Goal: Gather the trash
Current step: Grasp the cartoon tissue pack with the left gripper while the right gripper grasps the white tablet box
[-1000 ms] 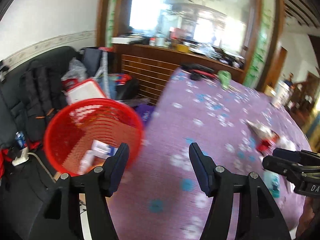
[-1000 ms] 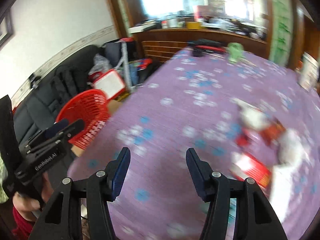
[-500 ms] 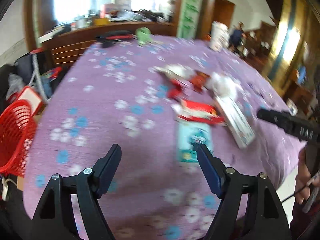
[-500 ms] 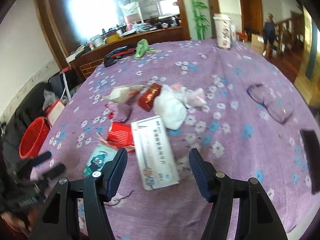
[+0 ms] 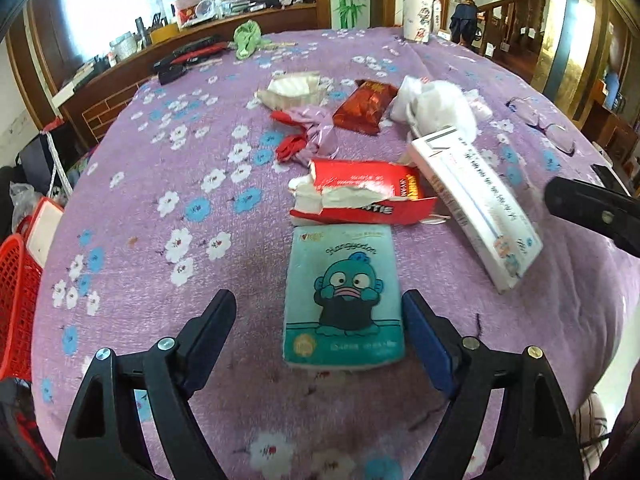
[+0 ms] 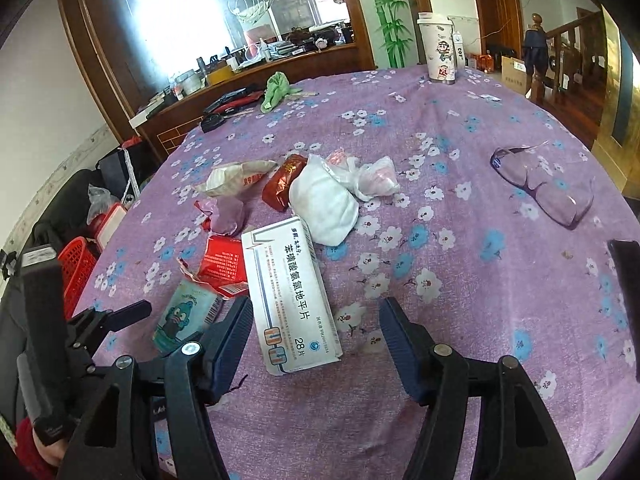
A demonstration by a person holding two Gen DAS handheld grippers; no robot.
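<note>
A teal tissue pack [image 5: 342,292] with a cartoon fish lies flat on the purple flowered tablecloth [image 5: 160,184], between the fingers of my open left gripper [image 5: 318,310]; the pads do not touch it. My right gripper [image 6: 316,308] hovers over the near end of a white medicine box [image 6: 288,288]. Its jaws are opening and the pads are clear of the box. Behind these lie a torn red carton [image 5: 360,196], a dark red snack wrapper [image 5: 366,106], a purple bag [image 5: 316,124] and crumpled white bags [image 6: 324,204]. A red basket [image 5: 16,292] stands off the table's left edge.
Clear safety glasses [image 6: 540,184] and a black phone [image 6: 626,276] lie at the right. A tall paper cup [image 6: 440,52], a green cloth [image 6: 276,90] and black tools [image 5: 188,56] sit at the far edge. A sofa with bags stands beyond the basket.
Both views have swung right from the red basket to the trash pile. Both grippers stand wider, the left over the tissue pack and the right over the white box.
</note>
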